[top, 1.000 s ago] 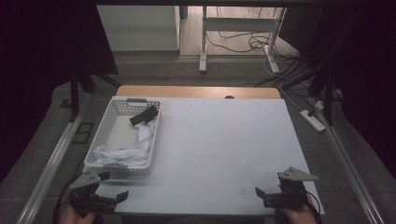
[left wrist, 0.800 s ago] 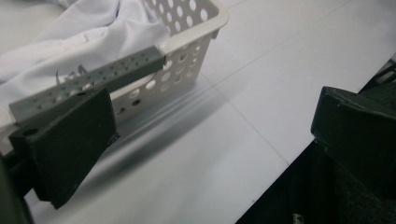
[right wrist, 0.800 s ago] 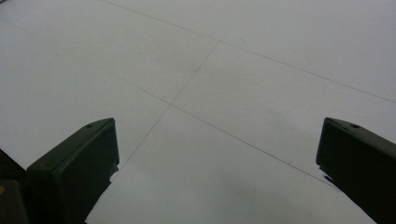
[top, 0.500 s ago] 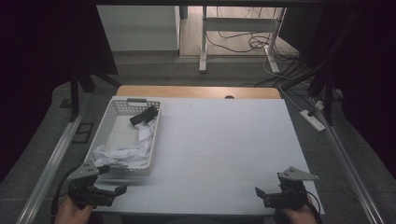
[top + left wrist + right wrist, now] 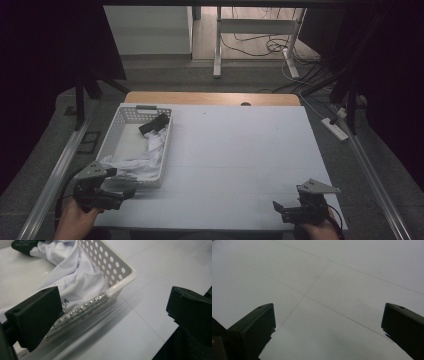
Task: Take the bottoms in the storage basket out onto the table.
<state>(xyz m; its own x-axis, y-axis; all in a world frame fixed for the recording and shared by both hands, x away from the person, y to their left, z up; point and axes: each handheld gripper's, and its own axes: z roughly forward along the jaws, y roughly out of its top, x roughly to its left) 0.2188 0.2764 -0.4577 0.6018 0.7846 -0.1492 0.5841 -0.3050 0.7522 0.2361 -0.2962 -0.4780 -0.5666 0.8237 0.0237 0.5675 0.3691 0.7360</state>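
From where I stand, the person keeps both tools low at the near edge of the white table (image 5: 240, 165). The left gripper (image 5: 125, 192) sits at the near left corner, just beside the near end of the white perforated basket (image 5: 112, 140), and its jaws stand wide apart with nothing between them. In the left gripper view the basket's near corner (image 5: 125, 272) lies between the two black jaws, a little way ahead of them, and I cannot tell whether the left jaw touches the rim or only overlaps it in that view. A crumpled white cloth (image 5: 145, 160) lies heaped in the near half of the basket, bunched up against the right wall and reaching the near rim; the same cloth (image 5: 75, 275) shows folded and creased inside the holed wall in the left gripper view. At the far end of the basket a dark object (image 5: 154, 123) rests on the floor of it, near the right wall, touching the top of the cloth; it is too dark to name. The right gripper (image 5: 276, 206) rests at the near right corner of the table, well apart from the basket, jaws also spread wide and holding nothing. In the right gripper view the bare table surface (image 5: 332, 290) runs ahead between the jaws, crossed by faint lines.
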